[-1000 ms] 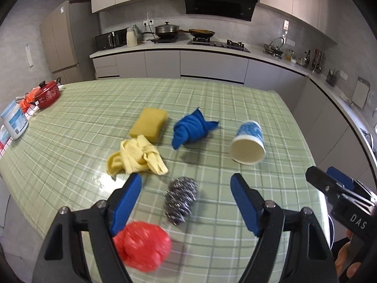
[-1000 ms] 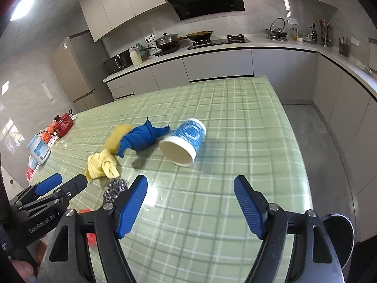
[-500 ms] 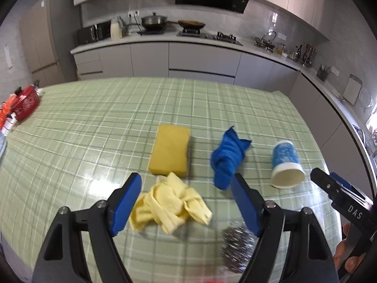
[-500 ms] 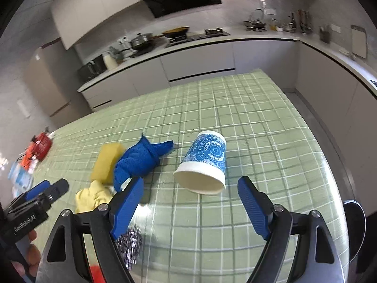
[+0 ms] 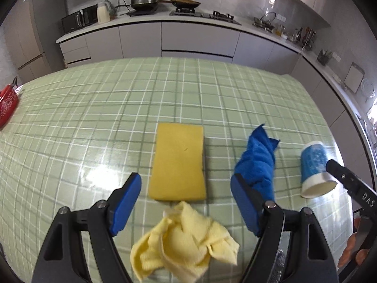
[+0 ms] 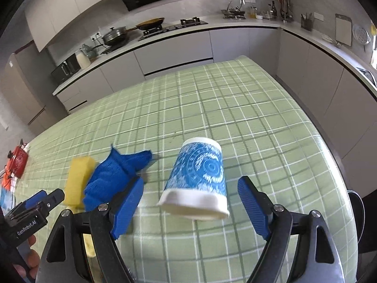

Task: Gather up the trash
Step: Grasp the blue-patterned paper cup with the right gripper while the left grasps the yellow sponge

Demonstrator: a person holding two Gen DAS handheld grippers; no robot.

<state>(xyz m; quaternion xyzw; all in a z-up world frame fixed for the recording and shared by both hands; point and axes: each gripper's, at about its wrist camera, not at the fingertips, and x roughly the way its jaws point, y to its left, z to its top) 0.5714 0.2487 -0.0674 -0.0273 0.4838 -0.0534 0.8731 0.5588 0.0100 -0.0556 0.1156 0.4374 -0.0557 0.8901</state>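
- Right gripper (image 6: pixel 189 204) gapes wide, empty; left gripper (image 5: pixel 186 204) likewise.
- Paper cup (image 6: pixel 196 181) lies tipped, right of the blue cloth (image 6: pixel 113 176).
- Straddle its wall squarely; squeeze gently, it crushes.

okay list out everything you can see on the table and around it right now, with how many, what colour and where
sponge: 1, yellow, mid-table, flat
yellow cloth: 1, crumpled, just nearer than the sponge, below the left gripper's jaws
blue cloth: 1, bunched, right of the sponge
paper cup: 1, blue pattern with white rim, on its side, right of the blue cloth, mouth toward the camera
red pot: 1, table's far left edge
table: 1, green checked covering
kitchen counter: 1, grey, behind, with pans and a microwave
left gripper: black, blue pads, open, empty
right gripper: black, blue pads, open, facing the cup
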